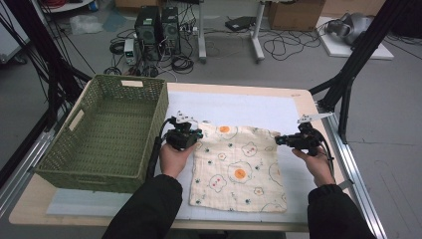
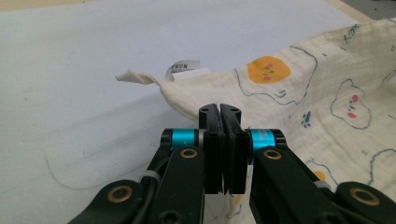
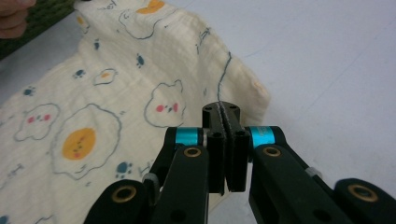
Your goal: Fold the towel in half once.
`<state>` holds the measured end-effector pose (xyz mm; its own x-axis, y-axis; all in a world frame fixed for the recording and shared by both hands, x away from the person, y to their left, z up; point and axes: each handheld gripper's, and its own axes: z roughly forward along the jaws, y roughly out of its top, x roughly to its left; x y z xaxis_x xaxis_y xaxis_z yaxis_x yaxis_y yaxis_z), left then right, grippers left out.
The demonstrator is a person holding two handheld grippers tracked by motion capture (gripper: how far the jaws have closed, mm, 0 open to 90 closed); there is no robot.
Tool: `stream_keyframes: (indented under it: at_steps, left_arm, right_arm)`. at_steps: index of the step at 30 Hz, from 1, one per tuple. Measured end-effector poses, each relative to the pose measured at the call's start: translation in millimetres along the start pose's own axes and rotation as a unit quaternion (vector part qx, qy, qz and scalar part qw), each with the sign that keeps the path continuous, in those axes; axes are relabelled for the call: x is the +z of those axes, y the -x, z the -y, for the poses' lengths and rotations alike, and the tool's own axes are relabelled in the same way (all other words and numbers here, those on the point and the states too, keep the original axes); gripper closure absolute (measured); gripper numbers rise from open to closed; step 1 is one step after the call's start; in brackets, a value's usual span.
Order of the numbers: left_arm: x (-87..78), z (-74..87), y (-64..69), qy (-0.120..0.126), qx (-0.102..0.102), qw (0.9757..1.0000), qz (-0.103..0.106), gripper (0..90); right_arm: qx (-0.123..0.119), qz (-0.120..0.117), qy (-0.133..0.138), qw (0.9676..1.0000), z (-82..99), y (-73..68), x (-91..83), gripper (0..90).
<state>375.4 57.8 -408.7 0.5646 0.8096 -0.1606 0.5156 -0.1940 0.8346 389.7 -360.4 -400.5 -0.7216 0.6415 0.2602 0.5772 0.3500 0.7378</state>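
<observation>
A cream cloth [image 1: 239, 169] printed with fried eggs and bears lies mostly flat on the white mat. My left gripper [image 1: 202, 132] is shut on its far left edge, near the basket. In the left gripper view the jaws [image 2: 219, 108] pinch the cloth [image 2: 327, 84] just behind a twisted corner with a white label [image 2: 184, 69]. My right gripper [image 1: 277, 140] is shut on the far right corner. In the right gripper view the closed jaws [image 3: 221, 106] hold a fold of the cloth [image 3: 93, 102], whose edge rises slightly from the mat.
A green woven basket [image 1: 84, 172] stands at the left of the table, close to my left hand; its dark wall [image 3: 28, 32] appears in the right gripper view. Bare mat [image 1: 234, 107] lies beyond the cloth. Black frame legs [image 1: 343, 94] stand at the right.
</observation>
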Motion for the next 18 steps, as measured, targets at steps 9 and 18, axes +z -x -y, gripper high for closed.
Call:
stream_keyframes:
  at_steps: [9,18]
  left_arm:
    - [-21.2,10.2,11.3,0.008,0.029,0.9995,0.012,87.7]
    - [-36.5,36.4,25.3,0.004,0.049,0.9985,0.025,87.7]
  right_arm:
    - [-0.026,-0.026,0.022,0.9991,6.8,-24.6,-18.1,89.4]
    - [-0.053,-0.047,0.012,0.9974,34.2,-49.4,-24.8,89.4]
